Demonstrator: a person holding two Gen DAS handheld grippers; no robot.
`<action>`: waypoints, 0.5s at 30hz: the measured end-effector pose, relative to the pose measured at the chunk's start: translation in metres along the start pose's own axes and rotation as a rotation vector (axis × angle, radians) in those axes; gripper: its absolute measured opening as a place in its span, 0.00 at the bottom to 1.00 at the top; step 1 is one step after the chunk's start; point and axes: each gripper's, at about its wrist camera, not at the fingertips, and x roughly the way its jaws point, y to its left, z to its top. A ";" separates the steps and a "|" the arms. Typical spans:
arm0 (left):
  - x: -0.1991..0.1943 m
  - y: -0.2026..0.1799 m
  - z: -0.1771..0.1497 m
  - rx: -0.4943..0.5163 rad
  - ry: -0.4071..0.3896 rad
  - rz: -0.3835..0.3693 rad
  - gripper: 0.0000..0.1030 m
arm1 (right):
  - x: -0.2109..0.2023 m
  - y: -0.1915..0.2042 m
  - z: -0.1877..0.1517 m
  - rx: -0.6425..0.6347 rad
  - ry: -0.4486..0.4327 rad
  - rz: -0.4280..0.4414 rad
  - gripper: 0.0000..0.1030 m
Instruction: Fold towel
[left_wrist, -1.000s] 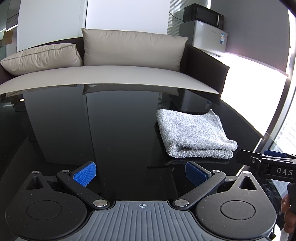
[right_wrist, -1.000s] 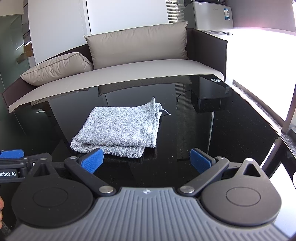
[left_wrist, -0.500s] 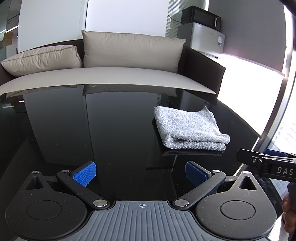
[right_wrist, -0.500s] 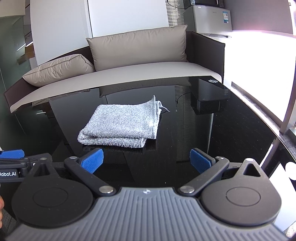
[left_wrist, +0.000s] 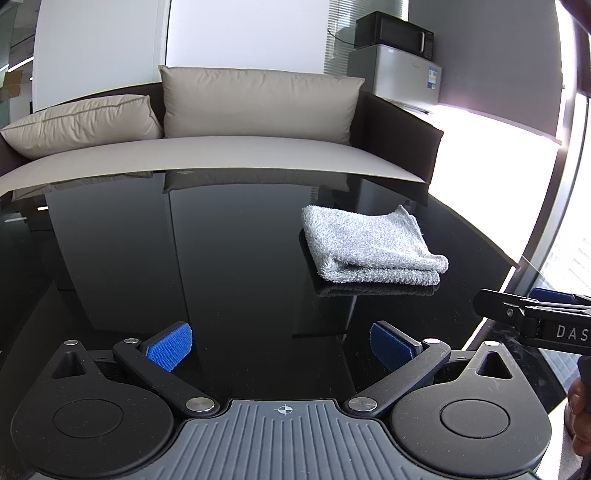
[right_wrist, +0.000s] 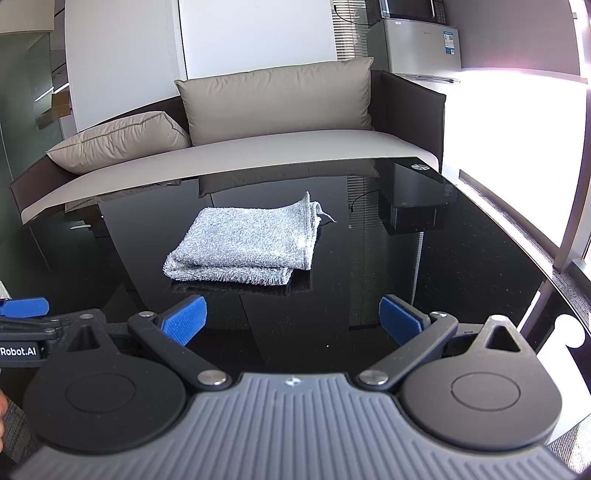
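Lying folded on the glossy black glass table (right_wrist: 424, 280), the grey terry towel (right_wrist: 247, 245) is touched by neither left gripper (left_wrist: 282, 345) nor right gripper (right_wrist: 291, 319), both held with fingers spread and empty; its loose far corner could be sprung open if snagged.

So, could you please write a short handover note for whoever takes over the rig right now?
Left tongs: open, empty, above the black glass table, short of the towel.
Right tongs: open, empty, also short of the towel.
Towel: grey, lying on the table in a compact layered rectangle, doubled edge toward the tongs, touched by neither.
Done: the fold looks complete, with stacked layers visible along the near edge.
Left: probably nothing but a check; one far corner stands up a little and a loose thread pokes out, so tidy it if neatness matters.
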 end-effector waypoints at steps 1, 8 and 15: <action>-0.001 0.000 -0.001 0.000 -0.001 0.002 0.99 | -0.001 0.000 -0.001 -0.001 -0.001 0.000 0.99; -0.008 0.000 -0.003 0.001 -0.007 0.008 0.99 | -0.009 0.001 -0.004 -0.009 -0.008 0.001 0.99; -0.014 0.003 -0.005 -0.003 -0.009 0.012 0.99 | -0.014 0.001 -0.006 -0.017 -0.015 0.001 0.99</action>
